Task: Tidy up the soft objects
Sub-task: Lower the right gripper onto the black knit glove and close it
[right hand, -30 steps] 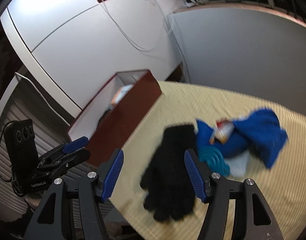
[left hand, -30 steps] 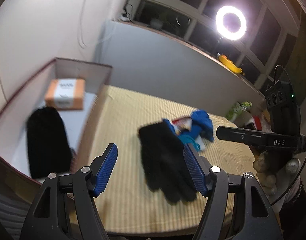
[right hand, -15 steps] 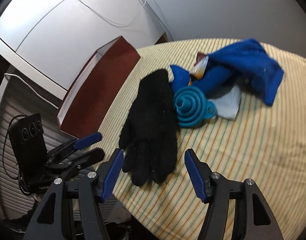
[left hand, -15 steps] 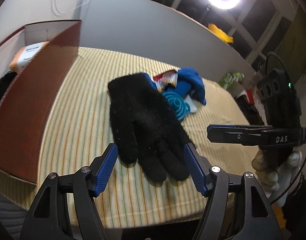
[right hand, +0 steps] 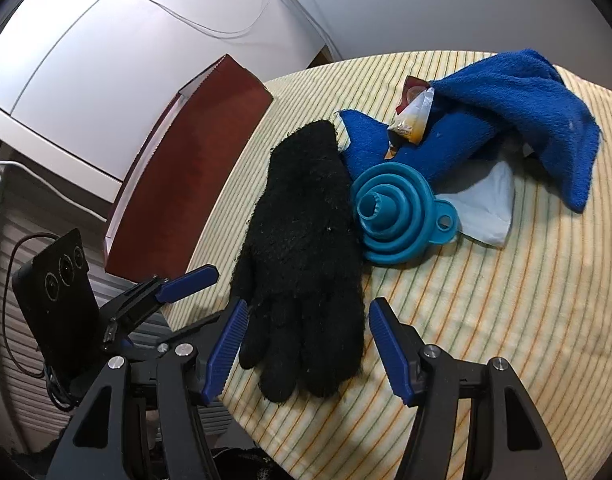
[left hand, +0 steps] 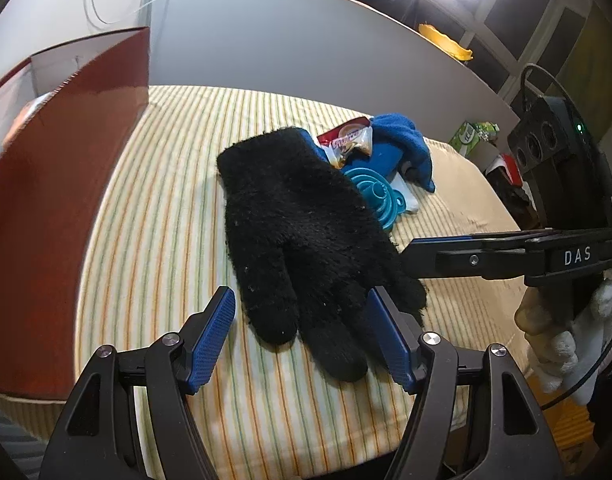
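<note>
1. The box (left hand: 58, 184), red-brown outside and white inside, stands at the cloth's (left hand: 154, 216) edge; its contents cannot be made out.
2. The glove (left hand: 302, 236) lies flat on the cloth, beside the funnel (right hand: 390, 216), towel (right hand: 518, 108) and packet (right hand: 412, 116).
3. The left gripper (left hand: 302, 340) gapes wide around the glove's fingertips, not gripping.
4. The right gripper (right hand: 306, 348) likewise stands apart, holding nothing.

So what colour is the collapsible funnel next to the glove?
Teal blue funnel, clearest in the right wrist view.
</note>
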Available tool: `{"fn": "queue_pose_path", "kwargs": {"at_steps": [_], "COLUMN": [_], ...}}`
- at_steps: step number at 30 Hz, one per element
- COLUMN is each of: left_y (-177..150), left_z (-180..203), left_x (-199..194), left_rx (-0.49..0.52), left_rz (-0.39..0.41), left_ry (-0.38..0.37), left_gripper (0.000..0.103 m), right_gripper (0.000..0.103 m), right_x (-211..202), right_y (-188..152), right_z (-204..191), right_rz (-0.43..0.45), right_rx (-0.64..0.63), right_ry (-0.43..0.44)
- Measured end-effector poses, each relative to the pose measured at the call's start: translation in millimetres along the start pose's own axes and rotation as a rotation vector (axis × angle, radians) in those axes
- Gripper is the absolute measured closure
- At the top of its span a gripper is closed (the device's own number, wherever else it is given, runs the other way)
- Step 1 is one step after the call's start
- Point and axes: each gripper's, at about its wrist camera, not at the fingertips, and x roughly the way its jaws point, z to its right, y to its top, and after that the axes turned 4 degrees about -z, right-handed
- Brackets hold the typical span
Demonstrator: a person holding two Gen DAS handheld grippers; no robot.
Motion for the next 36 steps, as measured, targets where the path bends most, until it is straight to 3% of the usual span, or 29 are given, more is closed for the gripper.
{"fn": "queue_pose_path", "kwargs": {"at_steps": [14, 17, 25, 36], "left_y": [6.1, 6.9, 7.1, 11.1], "left_z": [1.6, 4.7, 10.8, 9.9], "left_x": [20.5, 22.0, 25.9, 30.3], "left_rx": [0.020, 0.038, 0.086, 0.055], "left_rz": [-0.029, -0.024, -0.015, -0.065], "left_ry": [-0.032, -0.036, -0.017, 0.014], "left_gripper": [0.035, 0.036, 0.048, 0.047], "right_gripper": [0.044, 0.049, 0.080, 0.082], "right_x": [24.3, 28.1, 33.4, 35.5], "right_y": [13.9, 15.9, 21.2, 22.6], "right_z": [-0.2, -1.6, 0.3, -5.6], "right_rz": [-0.058, -0.061, -0.075, -0.073], "right_rx": [0.009, 0.001, 0.026, 0.020], "right_ry": [-0.007, -0.016, 0.015, -0.015]}}
